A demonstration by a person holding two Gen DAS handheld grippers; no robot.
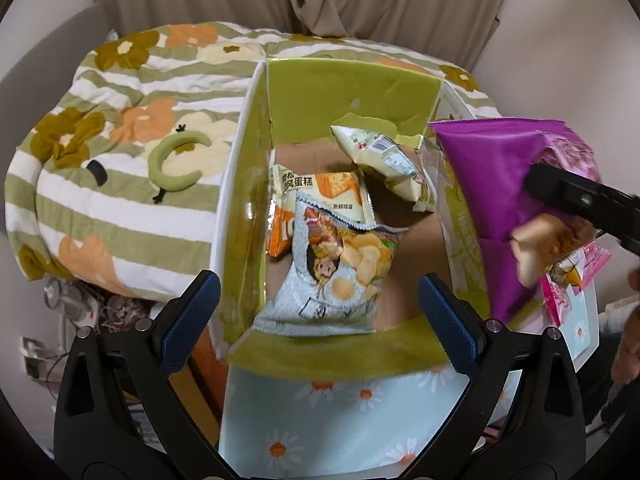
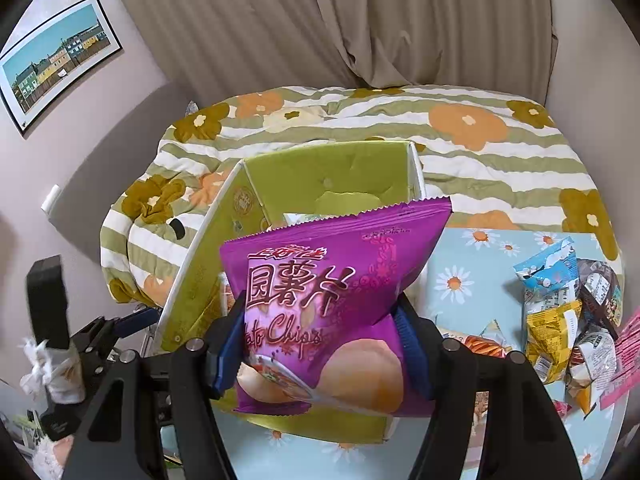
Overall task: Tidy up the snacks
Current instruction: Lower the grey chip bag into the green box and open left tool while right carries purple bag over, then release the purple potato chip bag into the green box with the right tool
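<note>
My right gripper (image 2: pixel 320 332) is shut on a purple potato chip bag (image 2: pixel 336 280) and holds it upright over the near right edge of the open green box (image 2: pixel 328 168). The same bag (image 1: pixel 492 184) shows at the right in the left wrist view. My left gripper (image 1: pixel 320 312) is open and empty above the box's near wall (image 1: pixel 332 354). Inside the box lie a pale blue chip bag (image 1: pixel 336 276), an orange cake packet (image 1: pixel 320 188) and a white packet (image 1: pixel 384 156).
The box stands on a daisy-print table (image 2: pixel 472 268). A pile of several small snack packets (image 2: pixel 568 312) lies at the table's right. A striped flower quilt (image 1: pixel 120 152) covers the bed behind. Curtains hang at the back.
</note>
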